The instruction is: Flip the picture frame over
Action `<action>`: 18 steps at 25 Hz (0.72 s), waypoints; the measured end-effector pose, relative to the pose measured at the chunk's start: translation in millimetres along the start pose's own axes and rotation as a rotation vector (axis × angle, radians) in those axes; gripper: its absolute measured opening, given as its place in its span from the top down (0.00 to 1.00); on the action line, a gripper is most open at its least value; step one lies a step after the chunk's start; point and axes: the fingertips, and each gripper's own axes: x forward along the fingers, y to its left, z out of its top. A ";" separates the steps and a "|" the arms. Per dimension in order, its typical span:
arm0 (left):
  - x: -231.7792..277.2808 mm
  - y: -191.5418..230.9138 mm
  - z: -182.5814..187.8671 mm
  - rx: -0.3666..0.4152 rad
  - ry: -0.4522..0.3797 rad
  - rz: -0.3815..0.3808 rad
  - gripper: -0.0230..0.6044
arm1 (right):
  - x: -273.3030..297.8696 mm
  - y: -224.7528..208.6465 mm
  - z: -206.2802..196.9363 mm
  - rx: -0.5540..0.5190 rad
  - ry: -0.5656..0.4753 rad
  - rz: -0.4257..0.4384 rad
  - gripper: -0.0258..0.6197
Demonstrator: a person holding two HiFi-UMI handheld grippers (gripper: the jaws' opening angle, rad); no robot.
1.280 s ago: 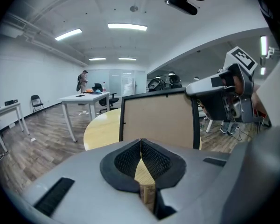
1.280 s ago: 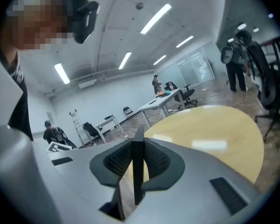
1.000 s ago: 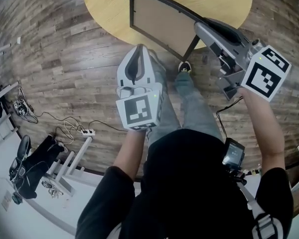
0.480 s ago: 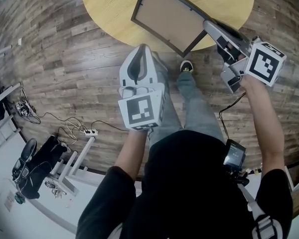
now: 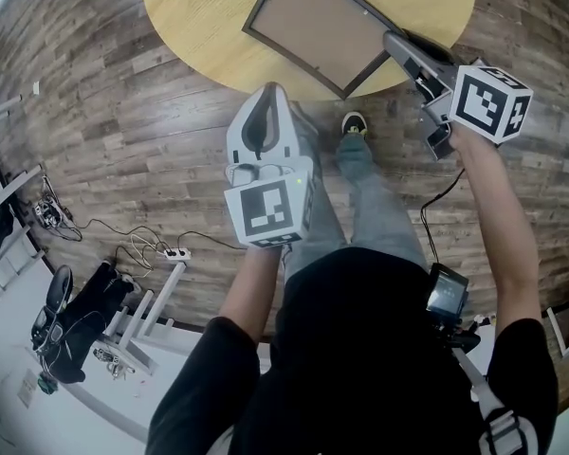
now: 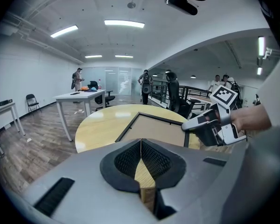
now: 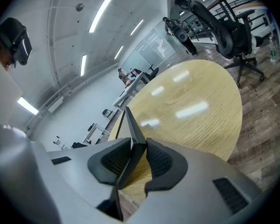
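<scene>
Two grippers show in the head view, above a round wooden worktop (image 5: pixel 199 27) that stands on a plank floor (image 5: pixel 104 112). The picture frame (image 5: pixel 308 27) lies on the worktop with its brown face up and its dark rim all round. Its near right corner juts out past the worktop's curved edge. The right gripper (image 5: pixel 394 44) reaches that corner from the side. The left gripper (image 5: pixel 266 93) hovers over the floor, short of the worktop's near edge and well apart from the frame. On the frame's left and far sides the wood is bare. A shoe (image 5: pixel 353 123) stands on the floor just below the overhanging corner, and cables (image 5: pixel 133 245) trail further left.

In the left gripper view the jaws are together, with nothing between them. Beyond them the frame lies near the worktop's near right edge, the right gripper at its right corner. Open floor surrounds the worktop. A white table (image 6: pixel 79 97) and standing people are far behind it.

In the right gripper view the jaws have just been opening. The frame's corner stands between them, seen edge-on as a thin dark blade. It rests against one pad, and a narrow gap shows beside the other, so the grip is loose rather than clamped. Past the jaws the bare worktop spreads wide to its rounded rim. An office chair (image 7: pixel 224 27) stands on the floor beyond.
</scene>
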 end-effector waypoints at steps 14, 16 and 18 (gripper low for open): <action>-4.8 -3.3 0.5 -0.017 -0.004 -0.006 0.93 | -4.3 -41.4 -17.6 -0.182 0.033 -0.210 0.75; -5.2 -0.9 0.5 -0.017 -0.004 -0.006 0.93 | -2.2 -40.0 -17.1 -0.235 0.043 -0.237 0.75; -4.6 1.9 -0.1 -0.019 -0.003 -0.005 0.92 | 1.2 -38.1 -15.7 -0.264 0.046 -0.247 0.75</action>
